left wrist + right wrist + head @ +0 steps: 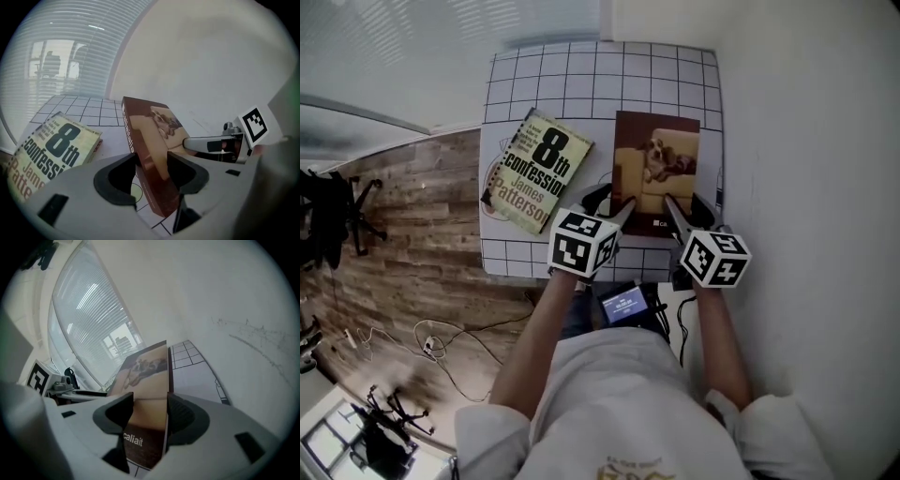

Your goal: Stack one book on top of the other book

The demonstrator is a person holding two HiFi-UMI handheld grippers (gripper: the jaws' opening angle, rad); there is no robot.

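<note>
A brown book [656, 164] with a dog on a sofa on its cover is held by its two near corners above the gridded table [581, 75]. My left gripper [617, 212] is shut on the near left corner by the spine, and my right gripper [677, 214] is shut on the near right corner. In the left gripper view the brown book [157, 124] hangs tilted, clear of the table, between the jaws of my left gripper [152, 164]. In the right gripper view the same brown book [145, 366] sits clamped in my right gripper [150, 411]. A yellow "8th confession" book [539, 169] lies flat to the left.
The table's right side runs along a white wall [806, 141]. Wooden floor [412, 234] lies to the left, with cables [431, 342] and an office chair [337, 216]. A small lit screen [628, 302] sits at the person's waist, near the table's front edge.
</note>
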